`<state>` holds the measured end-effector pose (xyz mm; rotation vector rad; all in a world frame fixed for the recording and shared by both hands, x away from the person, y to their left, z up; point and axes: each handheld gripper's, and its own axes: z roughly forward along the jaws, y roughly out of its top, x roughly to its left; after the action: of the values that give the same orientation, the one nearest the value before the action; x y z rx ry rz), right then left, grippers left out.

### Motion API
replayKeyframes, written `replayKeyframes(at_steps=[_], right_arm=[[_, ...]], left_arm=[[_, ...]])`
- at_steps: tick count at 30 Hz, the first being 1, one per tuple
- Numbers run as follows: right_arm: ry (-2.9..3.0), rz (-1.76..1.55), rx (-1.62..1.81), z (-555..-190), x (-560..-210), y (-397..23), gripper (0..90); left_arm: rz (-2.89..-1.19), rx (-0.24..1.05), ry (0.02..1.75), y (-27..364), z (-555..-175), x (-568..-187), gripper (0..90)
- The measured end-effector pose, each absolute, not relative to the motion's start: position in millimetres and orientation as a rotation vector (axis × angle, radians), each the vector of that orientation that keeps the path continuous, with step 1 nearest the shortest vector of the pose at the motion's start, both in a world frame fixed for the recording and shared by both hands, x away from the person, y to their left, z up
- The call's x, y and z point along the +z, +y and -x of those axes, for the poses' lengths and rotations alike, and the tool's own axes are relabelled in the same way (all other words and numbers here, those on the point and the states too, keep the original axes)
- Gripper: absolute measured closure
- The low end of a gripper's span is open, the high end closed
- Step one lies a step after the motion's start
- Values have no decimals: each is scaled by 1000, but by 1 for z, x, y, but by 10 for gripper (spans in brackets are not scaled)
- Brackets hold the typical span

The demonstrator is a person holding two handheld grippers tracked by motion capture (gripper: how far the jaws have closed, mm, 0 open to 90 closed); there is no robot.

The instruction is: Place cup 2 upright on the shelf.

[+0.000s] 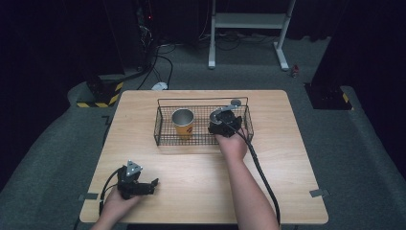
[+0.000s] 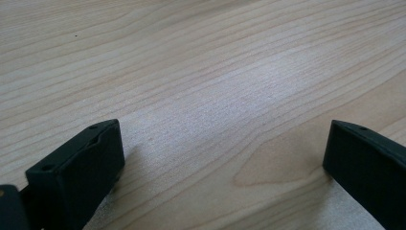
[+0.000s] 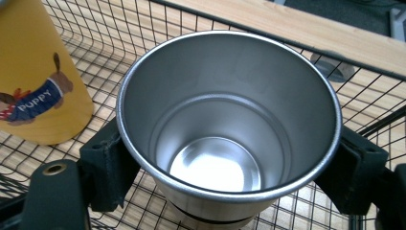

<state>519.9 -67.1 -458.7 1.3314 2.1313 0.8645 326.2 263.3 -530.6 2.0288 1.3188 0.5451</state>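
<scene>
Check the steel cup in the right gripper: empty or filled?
Empty. The right gripper view looks straight into the steel cup and shows its bare shiny bottom. The right gripper grips it on both sides, over the wire basket.

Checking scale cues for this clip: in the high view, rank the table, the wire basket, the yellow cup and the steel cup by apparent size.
1. table
2. wire basket
3. yellow cup and steel cup: they look alike, and the right gripper covers part of the steel one, so no ranking.
</scene>
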Motion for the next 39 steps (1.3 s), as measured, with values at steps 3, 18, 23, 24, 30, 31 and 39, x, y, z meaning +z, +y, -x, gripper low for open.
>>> replayKeyframes(at_steps=[3,18,23,24,30,31,39], right_arm=[[2134,-1344,852,-523,-461,-67,185],[2173,-1370,828,-528,-469,-69,183],[2175,-1368,817,-527,-469,-69,151],[2182,-1361,813,-528,-468,-70,137],[2169,-1361,821,-526,-465,-71,98],[2162,-1358,825,-526,-464,-71,97],[2126,-1344,889,-517,-452,-73,97]], left_arm=[[-2038,554,1313,264,-326,-530,6],[-2030,544,1317,264,-326,-530,7],[-2030,543,1316,264,-326,-530,7],[-2030,543,1316,264,-326,-530,7],[-2028,538,1319,264,-326,-530,7],[-2028,539,1319,264,-326,-530,7],[-2036,554,1313,264,-326,-530,7]])
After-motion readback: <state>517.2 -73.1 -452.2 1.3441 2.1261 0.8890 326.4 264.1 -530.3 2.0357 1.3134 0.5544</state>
